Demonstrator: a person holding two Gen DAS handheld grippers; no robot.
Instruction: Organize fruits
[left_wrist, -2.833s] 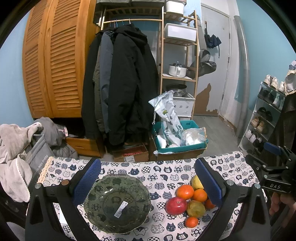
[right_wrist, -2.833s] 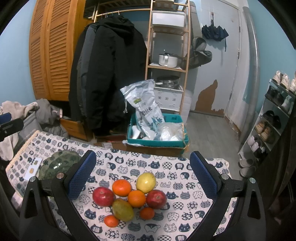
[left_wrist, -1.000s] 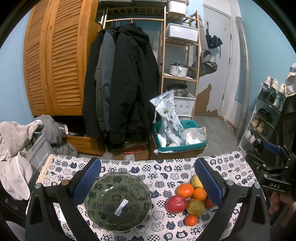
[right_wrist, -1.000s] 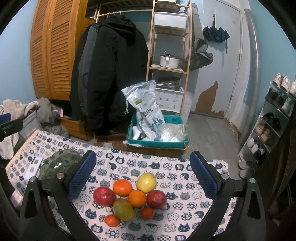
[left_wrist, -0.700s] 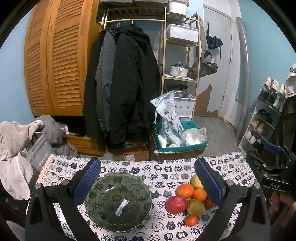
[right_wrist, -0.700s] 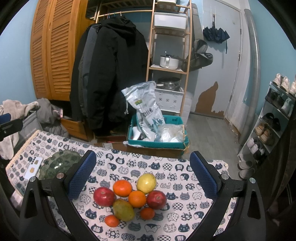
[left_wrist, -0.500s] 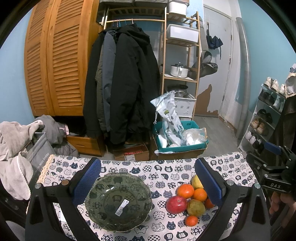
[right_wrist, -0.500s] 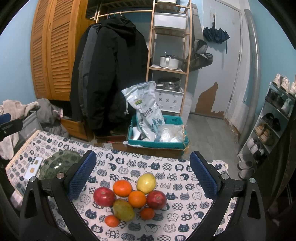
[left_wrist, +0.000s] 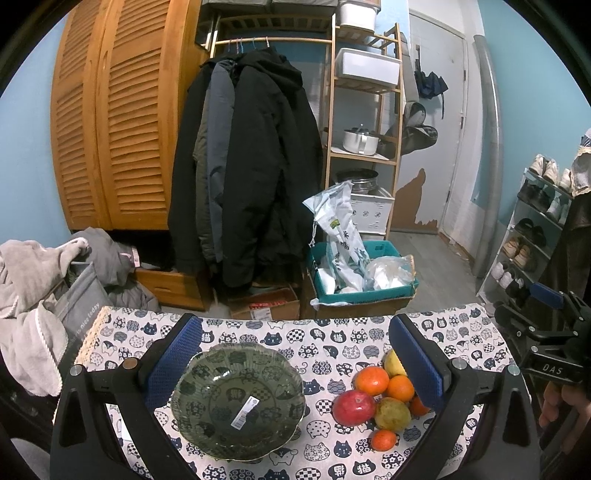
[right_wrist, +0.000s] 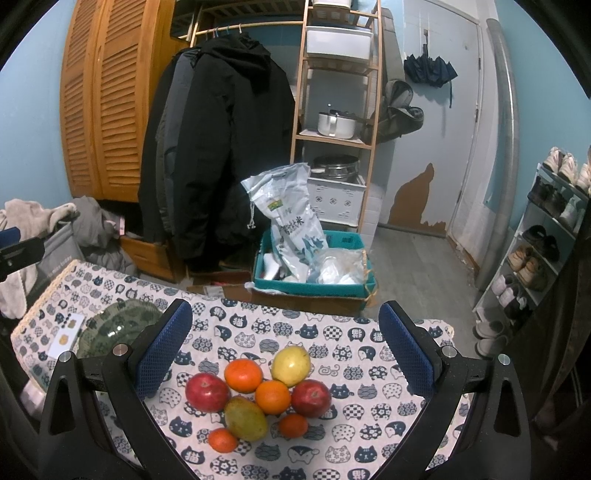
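Observation:
A green patterned glass bowl (left_wrist: 238, 400) with a white sticker inside sits empty on the cat-print tablecloth (left_wrist: 332, 339). My left gripper (left_wrist: 293, 332) hangs open above and around it. To the bowl's right lies a cluster of fruit: a red apple (left_wrist: 354, 408), oranges (left_wrist: 371, 380), a mango (left_wrist: 392, 414), a yellow pear (left_wrist: 392, 362). In the right wrist view the same cluster shows two red apples (right_wrist: 207, 391), oranges (right_wrist: 243, 374), the mango (right_wrist: 245, 417) and the pear (right_wrist: 290, 365). My right gripper (right_wrist: 284, 319) is open above them, touching nothing. The bowl (right_wrist: 118, 328) lies at left there.
A card (right_wrist: 66, 334) lies on the cloth left of the bowl. Beyond the far table edge stand a teal bin with bags (right_wrist: 314, 273), hanging coats (left_wrist: 255, 166), a wooden shelf (right_wrist: 336, 92) and a shoe rack (right_wrist: 546, 240). Piled clothes (left_wrist: 33, 295) sit at left.

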